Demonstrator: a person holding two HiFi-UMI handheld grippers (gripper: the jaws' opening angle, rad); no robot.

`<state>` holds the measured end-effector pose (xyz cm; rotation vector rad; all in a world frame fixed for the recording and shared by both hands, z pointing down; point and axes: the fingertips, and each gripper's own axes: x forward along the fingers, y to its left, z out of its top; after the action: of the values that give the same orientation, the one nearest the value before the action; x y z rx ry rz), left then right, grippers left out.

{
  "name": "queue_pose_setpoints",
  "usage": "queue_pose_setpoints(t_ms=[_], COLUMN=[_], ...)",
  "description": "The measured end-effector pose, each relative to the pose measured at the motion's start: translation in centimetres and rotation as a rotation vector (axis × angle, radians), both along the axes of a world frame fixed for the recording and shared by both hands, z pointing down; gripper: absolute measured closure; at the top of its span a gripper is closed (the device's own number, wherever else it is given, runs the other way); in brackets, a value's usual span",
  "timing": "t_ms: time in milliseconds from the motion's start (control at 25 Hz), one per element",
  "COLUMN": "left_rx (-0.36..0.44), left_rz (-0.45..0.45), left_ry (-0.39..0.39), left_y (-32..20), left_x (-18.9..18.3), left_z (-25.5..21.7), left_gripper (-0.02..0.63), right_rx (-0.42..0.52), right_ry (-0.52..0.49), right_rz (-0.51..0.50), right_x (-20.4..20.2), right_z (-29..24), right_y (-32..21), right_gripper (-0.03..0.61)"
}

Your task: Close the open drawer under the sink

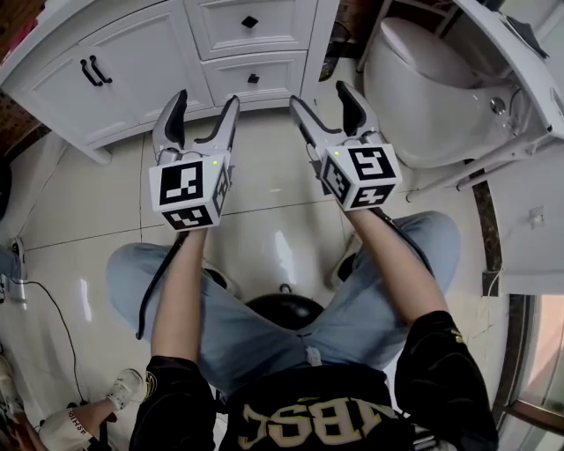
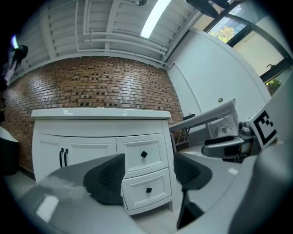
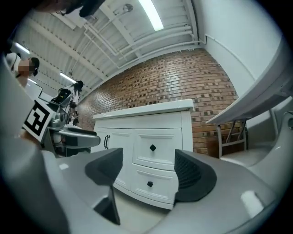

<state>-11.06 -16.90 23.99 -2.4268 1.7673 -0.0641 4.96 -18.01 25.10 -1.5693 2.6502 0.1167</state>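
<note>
A pale tiled floor (image 1: 88, 203) fills the head view. On it, from 10 to 12 o'clock, stands a white vanity (image 1: 132, 62), which both gripper views show backed by a brick wall (image 2: 91, 87). A white toilet (image 1: 423, 88) sits at 2 o'clock, just right of the vanity. The person's legs (image 1: 238, 308), in blue jeans, spread across 6 o'clock, with a black stool (image 1: 282, 308) between them. Both arms reach toward 12 o'clock. The left gripper (image 1: 207, 97) is held at about 11 o'clock, level and well short of the vanity, its claw wide with nothing between the pads. The right gripper (image 1: 319, 93) is just beside it at about 12 o'clock, also level and clear of the vanity; its claw is wide too, and its own view shows only the drawers far behind the gap. The vanity's right half carries two stacked drawers, the upper drawer (image 1: 251, 26) at 12 o'clock and the lower drawer (image 1: 256, 77) directly under it. Both fronts sit flush with the frame in all three views, so both look closed. Each has a small black knob (image 1: 254, 78) at its centre. A pair of black door handles (image 1: 95, 70) sits at 10 o'clock on the doors to the left.
</note>
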Motion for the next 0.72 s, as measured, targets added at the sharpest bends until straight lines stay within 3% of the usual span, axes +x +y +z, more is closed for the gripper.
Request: queue_pose_setpoints(t_ms=[240, 720], left_rx=[-0.028, -0.041], left_rz=[-0.006, -0.017], left_ry=[0.024, 0.056], left_y=[0.6, -1.3], left_x=[0.3, 0.2], left_z=[1.2, 0.9], left_gripper=[0.278, 0.278], right_rx=[-0.076, -0.084], right_ry=[-0.01, -0.036], right_rz=[0.046, 0.039], right_x=[1.5, 0.0], right_z=[1.4, 1.2], right_y=[-0.1, -2.0], right_gripper=[0.233, 0.236])
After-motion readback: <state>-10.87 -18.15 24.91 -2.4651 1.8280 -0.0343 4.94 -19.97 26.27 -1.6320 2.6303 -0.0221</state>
